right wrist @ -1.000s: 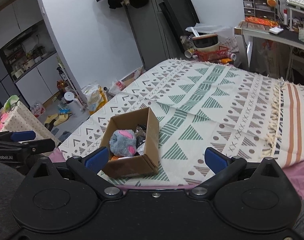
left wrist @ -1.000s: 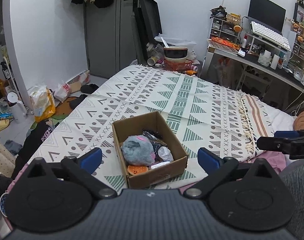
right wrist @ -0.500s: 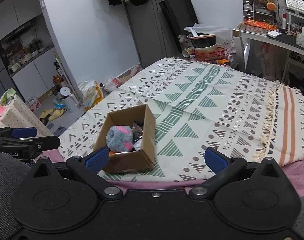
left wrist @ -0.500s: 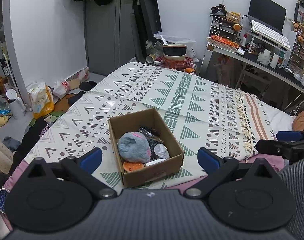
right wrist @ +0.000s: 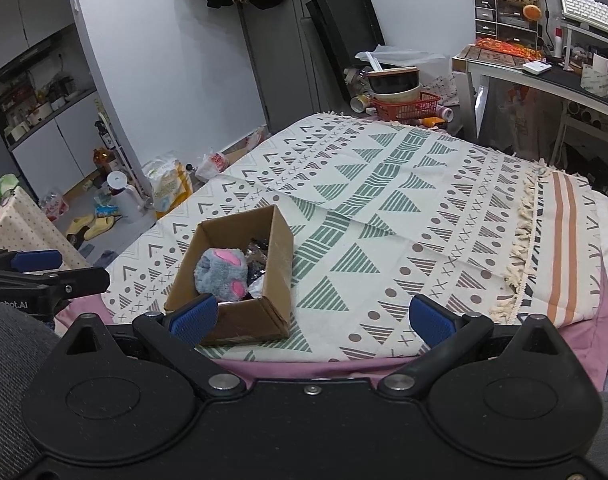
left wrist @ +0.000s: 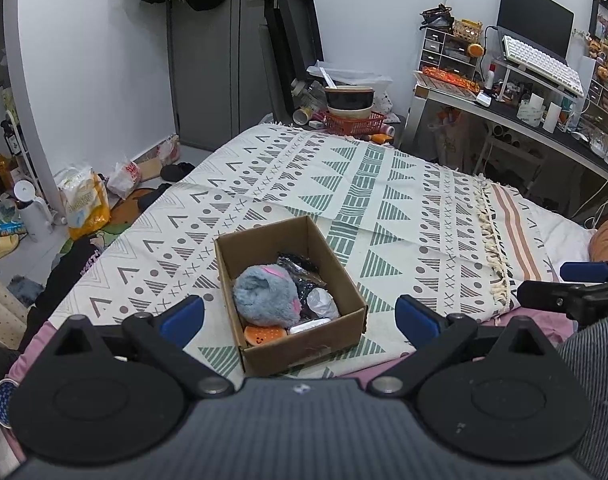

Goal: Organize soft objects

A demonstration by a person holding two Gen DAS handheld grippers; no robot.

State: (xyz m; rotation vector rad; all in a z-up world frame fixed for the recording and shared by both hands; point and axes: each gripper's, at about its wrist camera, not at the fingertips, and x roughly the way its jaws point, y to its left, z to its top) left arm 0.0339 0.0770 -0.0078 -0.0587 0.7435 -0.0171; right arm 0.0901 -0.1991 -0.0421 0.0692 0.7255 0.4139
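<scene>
On the floor at far left stand a white jug (left wrist: 31, 211) and a yellow bag (left wrist: 84, 200), beside the bed. The left gripper (left wrist: 300, 316) hangs over the bed's near edge with its blue fingers (left wrist: 182, 315) spread wide and nothing between them; the box sits in the gap as seen from its camera. The box (left wrist: 335, 272) is open-topped cardboard, resting on the patterned blanket (left wrist: 383, 184) near the bed's near edge. Inside it lies a grey plush (left wrist: 264, 295) with pink patches, touching an orange toy (left wrist: 264, 335) at the front wall and dark shiny wrappers (left wrist: 304, 276) behind. The right gripper (right wrist: 311, 318) is likewise wide apart and empty, the box just past its left finger. At far right, a desk (left wrist: 543, 124) carries a keyboard (left wrist: 543, 64).
</scene>
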